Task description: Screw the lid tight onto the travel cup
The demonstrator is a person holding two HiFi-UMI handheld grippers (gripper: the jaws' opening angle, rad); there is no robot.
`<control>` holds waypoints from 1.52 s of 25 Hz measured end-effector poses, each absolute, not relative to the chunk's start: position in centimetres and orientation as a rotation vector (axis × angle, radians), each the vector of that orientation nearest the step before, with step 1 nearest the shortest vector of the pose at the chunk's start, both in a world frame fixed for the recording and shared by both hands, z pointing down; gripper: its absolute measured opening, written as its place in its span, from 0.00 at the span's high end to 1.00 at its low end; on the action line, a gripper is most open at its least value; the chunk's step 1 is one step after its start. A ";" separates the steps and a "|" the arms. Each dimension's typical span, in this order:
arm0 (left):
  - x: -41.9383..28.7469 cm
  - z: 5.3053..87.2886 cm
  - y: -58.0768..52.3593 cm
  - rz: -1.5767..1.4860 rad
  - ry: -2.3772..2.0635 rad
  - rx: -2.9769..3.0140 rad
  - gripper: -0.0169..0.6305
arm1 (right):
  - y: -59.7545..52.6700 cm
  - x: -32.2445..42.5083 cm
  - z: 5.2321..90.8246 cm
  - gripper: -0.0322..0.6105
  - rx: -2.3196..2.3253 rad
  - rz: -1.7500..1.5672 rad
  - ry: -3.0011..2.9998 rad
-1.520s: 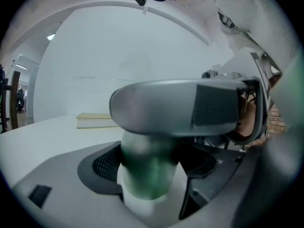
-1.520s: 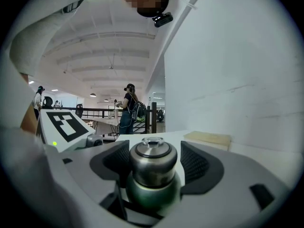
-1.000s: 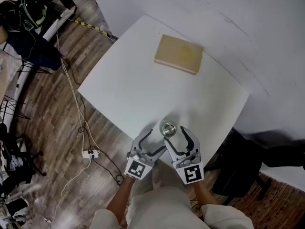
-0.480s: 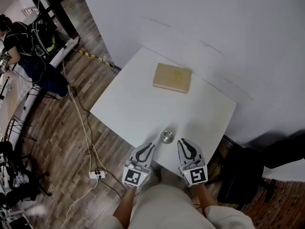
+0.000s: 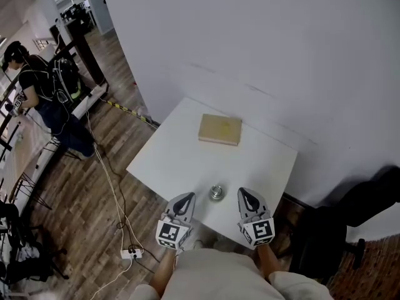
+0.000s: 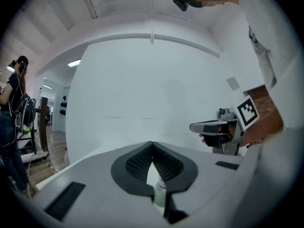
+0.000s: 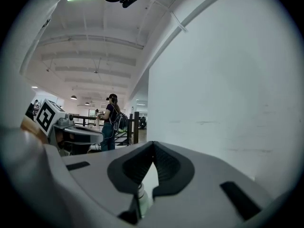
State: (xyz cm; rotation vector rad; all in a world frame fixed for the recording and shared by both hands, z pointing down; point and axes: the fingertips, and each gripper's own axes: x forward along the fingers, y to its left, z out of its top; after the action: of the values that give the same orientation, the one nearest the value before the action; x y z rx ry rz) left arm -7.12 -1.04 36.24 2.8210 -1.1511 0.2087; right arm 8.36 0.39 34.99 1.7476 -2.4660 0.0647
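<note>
Metal travel cup (image 5: 216,192): stands on the white tabletop (image 5: 181,161) near its front edge, between the left gripper (image 5: 185,199) and the right gripper (image 5: 245,195), touching neither. Both grippers: jaws just closed, pressed together, nothing between them. Tan block (image 5: 220,129): far side, well apart.

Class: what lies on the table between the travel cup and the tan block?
Nothing: between travel cup and tan block the white table is bare, per the head view.
</note>
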 end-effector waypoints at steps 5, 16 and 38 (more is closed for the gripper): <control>-7.2 34.4 -0.9 0.196 -1.176 2.834 0.96 | 0.5 9.6 33.3 0.95 1.780 0.024 -2.438; -7.9 32.4 -0.5 0.134 -1.243 2.848 0.96 | 1.9 10.7 31.7 0.95 1.838 -0.024 -2.441; -7.2 32.7 -0.4 0.163 -1.245 2.844 0.96 | 2.3 10.6 31.9 0.95 1.811 -0.016 -2.426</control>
State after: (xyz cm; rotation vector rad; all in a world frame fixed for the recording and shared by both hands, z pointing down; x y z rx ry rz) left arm -7.20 -0.39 32.74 2.8435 -1.2445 0.1634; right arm 10.65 2.27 31.91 1.8113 -2.4257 -0.0157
